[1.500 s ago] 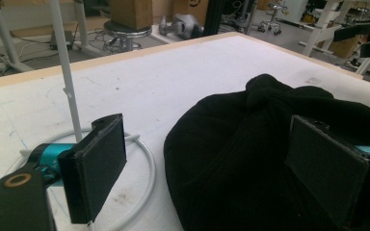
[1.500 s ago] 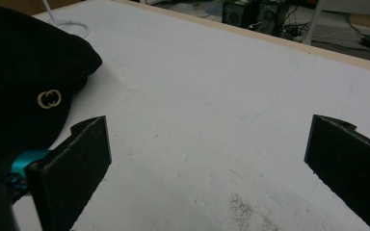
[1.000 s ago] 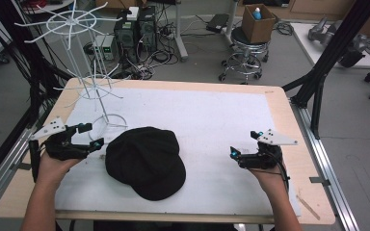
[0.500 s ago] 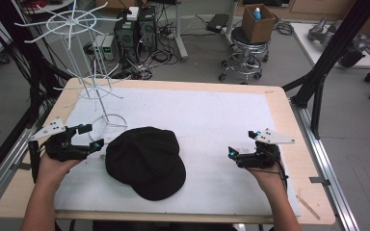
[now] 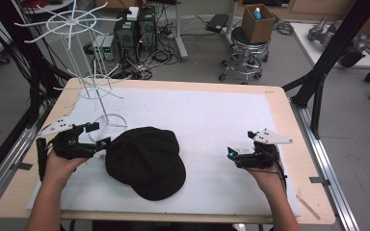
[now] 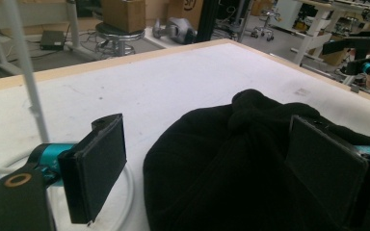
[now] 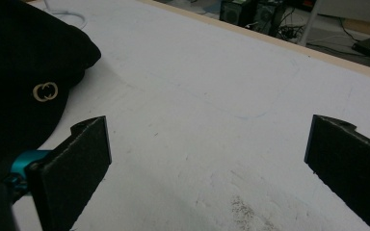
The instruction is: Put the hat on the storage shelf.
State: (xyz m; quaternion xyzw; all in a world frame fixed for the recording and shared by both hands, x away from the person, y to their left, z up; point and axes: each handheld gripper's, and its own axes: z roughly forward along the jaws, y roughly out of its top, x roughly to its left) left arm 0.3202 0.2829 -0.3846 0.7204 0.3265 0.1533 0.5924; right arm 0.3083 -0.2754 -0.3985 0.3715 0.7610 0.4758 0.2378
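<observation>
Black cloth cap (image 5: 147,161) is lying flat on the white mat of the bench (image 5: 279,103), crown up, brim toward the person. Nothing is holding it yet.

Left gripper (image 5: 96,135): fingers (image 6: 99,166) are standing wide open, gripping nothing. In the left gripper view the cap's edge is sitting between them; the far finger is lying over the cloth, the near one is resting beside the base ring of the wire rack (image 5: 84,72). Whether either pad is touching the cloth I cannot tell.

Right gripper (image 5: 231,155): fingers (image 7: 72,173) are spread wide and empty, hovering over bare mat. The cap is lying well apart from them, off past the left finger, its small gold emblem (image 7: 45,91) facing that camera.

Progress, as a judgement: the work looks like hanging the cap on the rack, and it is hardly starting. The rack's arms are bare. Done: the left fingers are lined up on the cap's edge. Left to do: closing on the cloth, lifting, carrying to a rack arm, setting down and releasing.

Against the earlier frames: very little is changing. The cap is lying in the same spot and shape. The left gripper is keeping its place at the cap's edge. The right gripper is sitting a touch nearer the person's side of the bench, still pointing toward the cap; both pairs of fingers are staying open.
</observation>
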